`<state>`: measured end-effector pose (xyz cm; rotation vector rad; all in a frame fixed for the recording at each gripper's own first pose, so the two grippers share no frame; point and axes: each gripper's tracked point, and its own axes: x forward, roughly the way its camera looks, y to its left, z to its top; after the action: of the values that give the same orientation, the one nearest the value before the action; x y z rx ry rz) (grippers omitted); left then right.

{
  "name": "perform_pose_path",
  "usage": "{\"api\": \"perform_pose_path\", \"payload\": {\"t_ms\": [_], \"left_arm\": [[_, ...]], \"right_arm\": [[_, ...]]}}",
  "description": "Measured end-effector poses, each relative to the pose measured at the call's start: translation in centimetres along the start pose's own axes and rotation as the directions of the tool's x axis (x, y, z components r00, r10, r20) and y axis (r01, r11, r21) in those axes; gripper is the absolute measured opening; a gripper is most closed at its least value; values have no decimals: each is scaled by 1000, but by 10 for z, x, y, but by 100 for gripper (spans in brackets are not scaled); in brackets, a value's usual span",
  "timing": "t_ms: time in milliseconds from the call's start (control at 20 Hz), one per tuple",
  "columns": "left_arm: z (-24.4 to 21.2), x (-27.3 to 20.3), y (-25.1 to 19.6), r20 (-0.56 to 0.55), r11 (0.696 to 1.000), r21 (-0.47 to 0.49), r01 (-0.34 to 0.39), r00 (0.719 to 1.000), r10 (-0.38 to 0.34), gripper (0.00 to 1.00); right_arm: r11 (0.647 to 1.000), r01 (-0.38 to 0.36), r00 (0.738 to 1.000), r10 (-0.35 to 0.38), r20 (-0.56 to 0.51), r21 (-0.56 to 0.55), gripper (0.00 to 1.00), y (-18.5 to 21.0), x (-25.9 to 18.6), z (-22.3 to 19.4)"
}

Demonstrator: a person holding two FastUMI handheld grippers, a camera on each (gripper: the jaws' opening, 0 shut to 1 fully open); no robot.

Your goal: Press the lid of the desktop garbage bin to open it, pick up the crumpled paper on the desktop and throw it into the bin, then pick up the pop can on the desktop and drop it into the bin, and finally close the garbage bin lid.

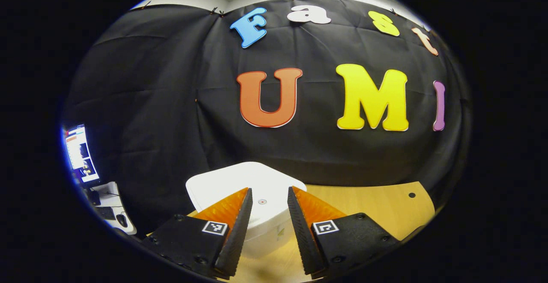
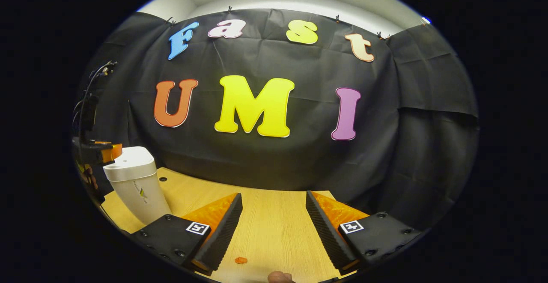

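1 bin (image 2: 133, 179), 1 table (image 2: 274, 218), 1 monitor (image 1: 80, 153), 2 claws (image 1: 269, 227) (image 2: 274, 231).

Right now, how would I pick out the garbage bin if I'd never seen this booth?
Start at the light wooden desktop before the black cloth wall. At its left end stands the bin, a white tub narrowing downward. Its closed, rounded white lid has a small round spot in the middle, and the left gripper hangs over it.

You can read no text here. The garbage bin (image 2: 136, 184) carries a small printed logo on its side, too small to make out. Square coded markers sit on the left gripper (image 1: 269, 227) and right gripper (image 2: 274, 231), without words.
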<state>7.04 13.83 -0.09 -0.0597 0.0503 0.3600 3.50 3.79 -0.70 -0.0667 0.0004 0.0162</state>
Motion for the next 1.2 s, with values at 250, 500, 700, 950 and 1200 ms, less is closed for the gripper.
{"api": "perform_pose_path", "payload": {"t_ms": [250, 500, 700, 950, 1200], "left_arm": [[-3, 29, -5, -32, 997, 69, 45, 999, -43, 34], [-13, 40, 4, -69, 999, 47, 21, 997, -17, 15], [-25, 48, 6, -118, 1000, 13, 18, 993, -17, 4], [-37, 49, 5, -182, 999, -26, 18, 983, -23, 3], [-43, 50, 5, -187, 999, -38, 3, 982, -10, 3]], "right_arm": [[999, -26, 999, 25, -21, -29, 94, 18, 8, -3], [998, -50, 998, 48, -49, -47, 93, 29, 18, -11], [996, -72, 994, 68, -80, -47, 94, 37, 25, -19], [993, -97, 991, 91, -99, -59, 94, 45, 32, -24], [992, -117, 984, 110, -137, -46, 94, 48, 36, -36]]}}
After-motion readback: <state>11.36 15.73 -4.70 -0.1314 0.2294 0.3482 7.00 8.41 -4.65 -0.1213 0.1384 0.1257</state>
